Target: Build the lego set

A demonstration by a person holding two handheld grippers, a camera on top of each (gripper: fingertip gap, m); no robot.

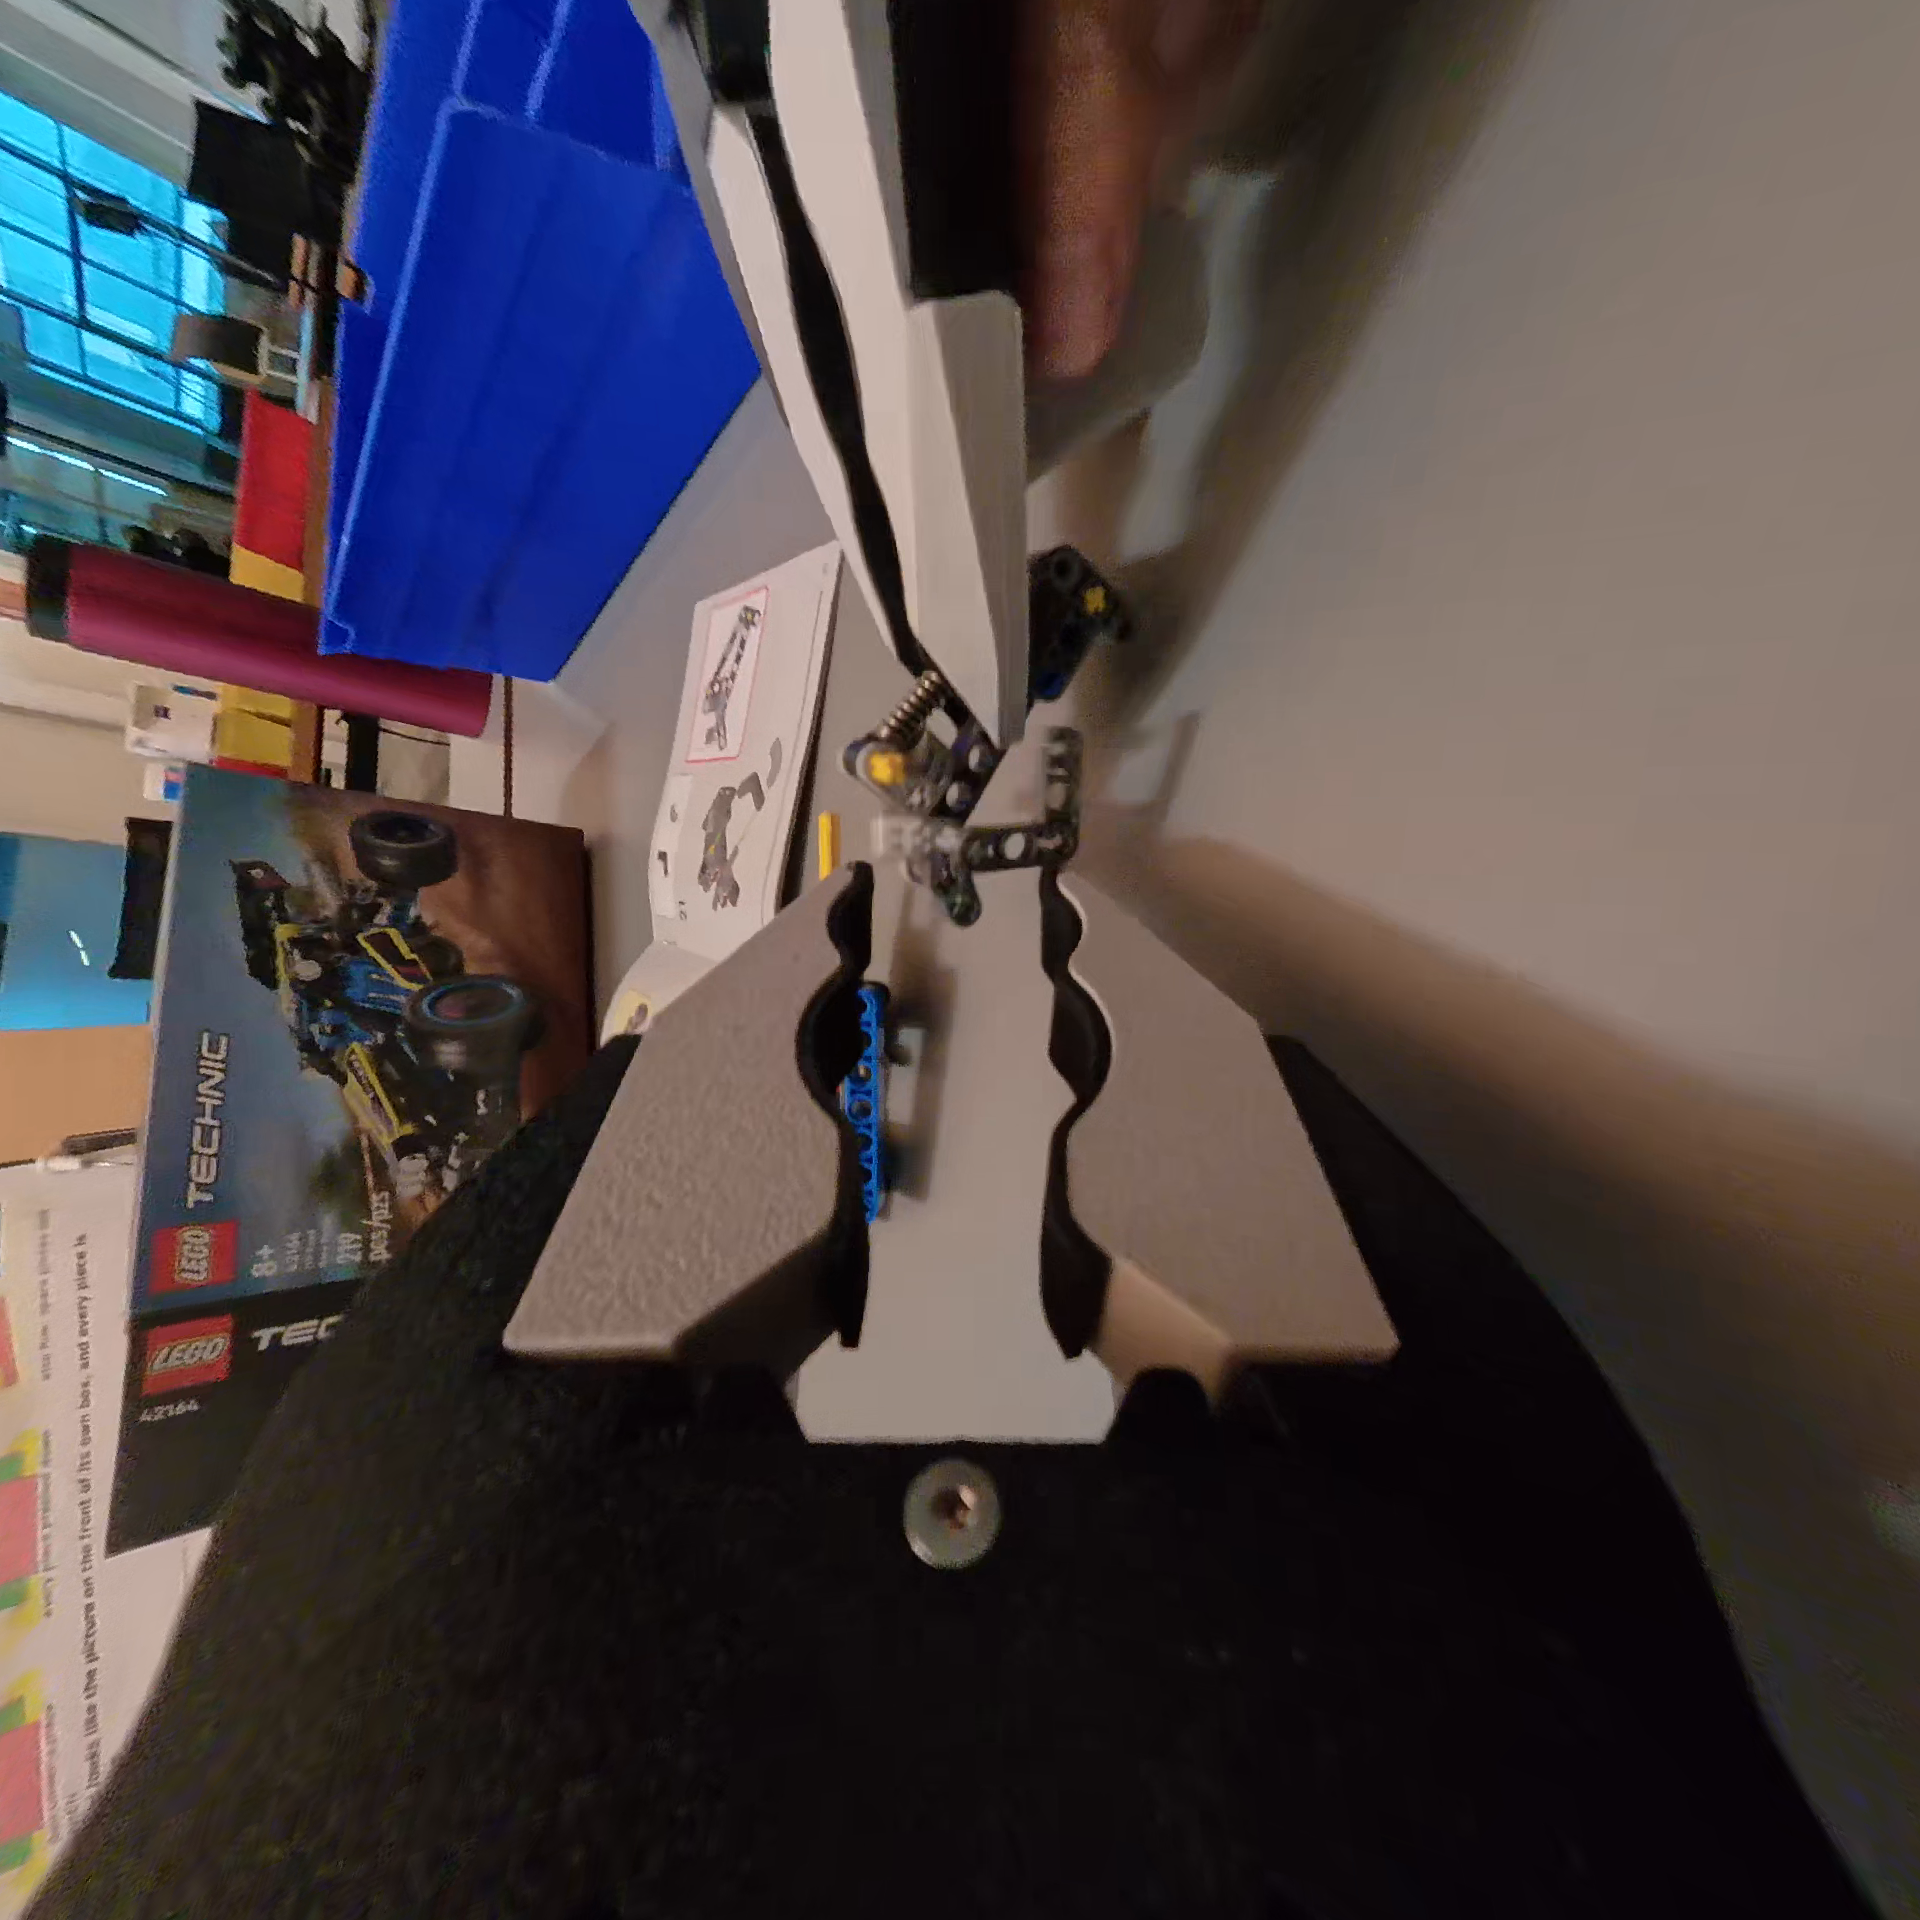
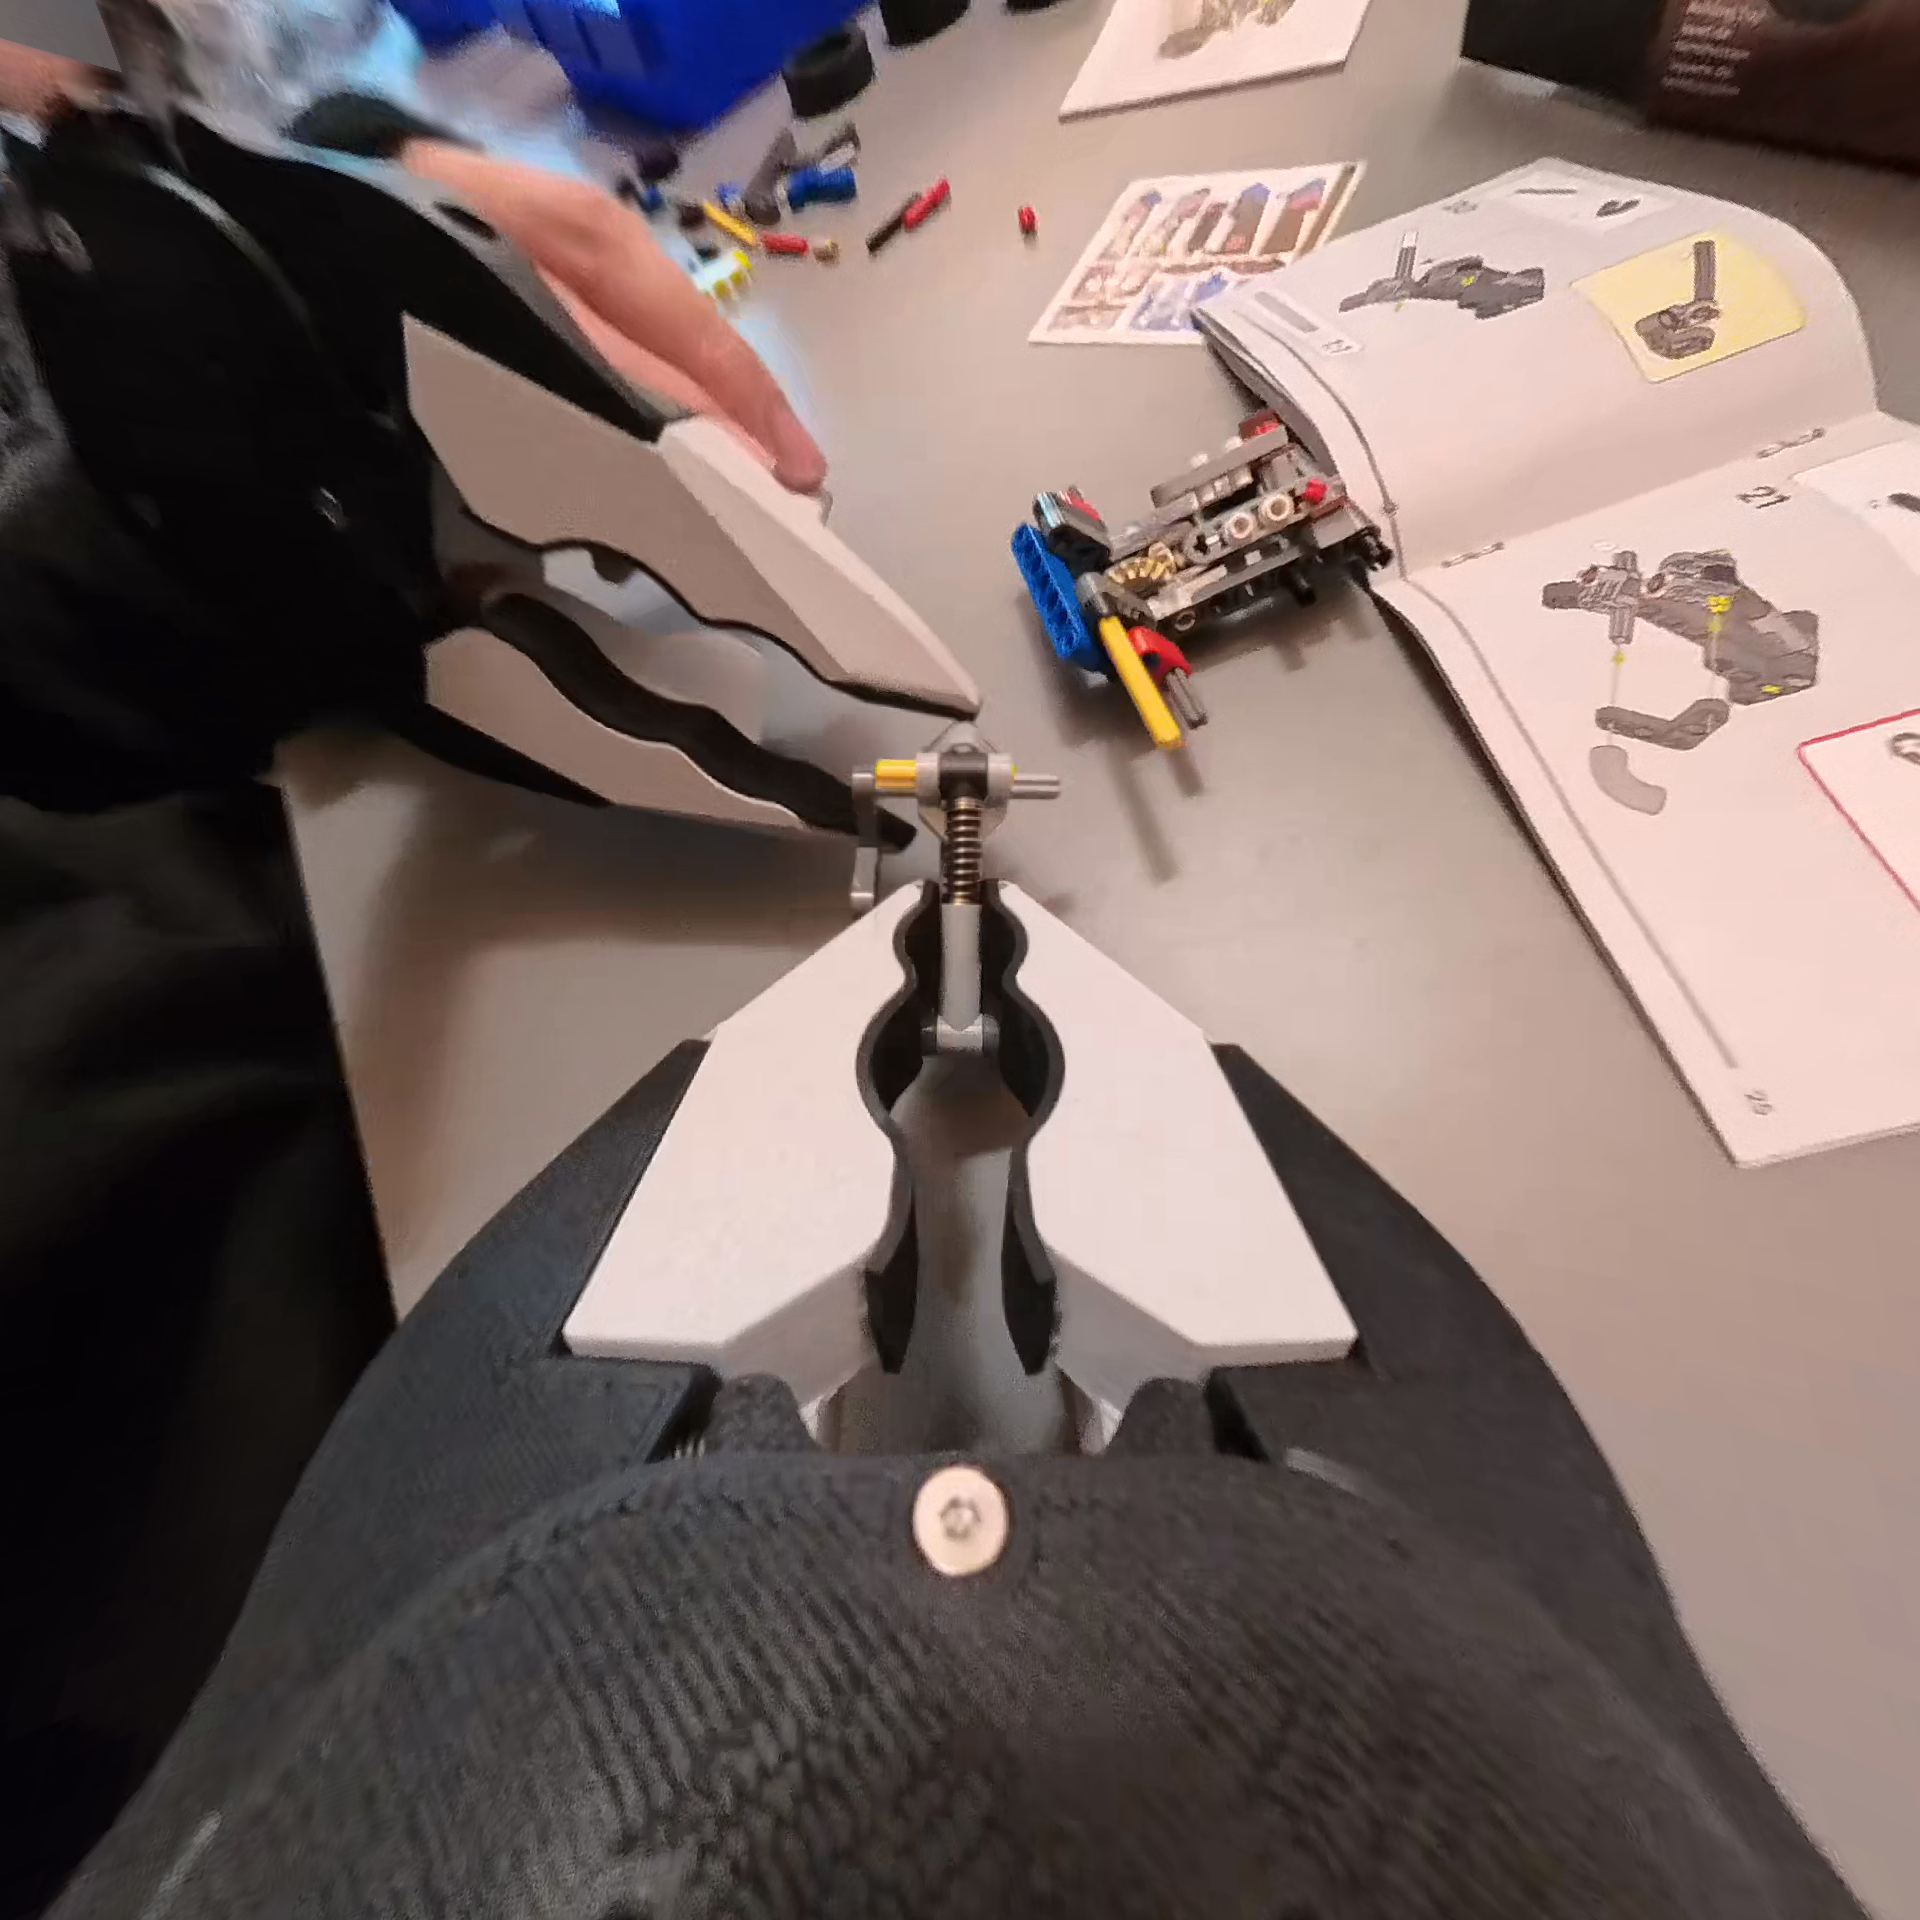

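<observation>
My right gripper (image 2: 958,888) is shut on a grey shock absorber with a metal spring (image 2: 961,831), held above the grey table (image 2: 1351,1351). A short axle with a yellow bush (image 2: 894,771) and small grey and black beams (image 1: 997,847) hang at its head. My left gripper (image 1: 956,883) has its jaws apart, with the tips on either side of that head. It enters the right wrist view (image 2: 935,771) from the left. The right gripper (image 1: 961,707) comes down from the top of the left wrist view. A partly built chassis (image 2: 1216,551) lies on the table.
An open instruction booklet (image 2: 1558,623) lies to the right, with its edge over the chassis. A sticker sheet (image 2: 1195,249) and several loose parts (image 2: 790,208) lie farther back near a blue bin (image 2: 675,52). The set's box (image 1: 343,1039) stands beside the bin. A hand (image 2: 665,301) rests on the left gripper. Both grippers' tips are close together, under 4 cm apart.
</observation>
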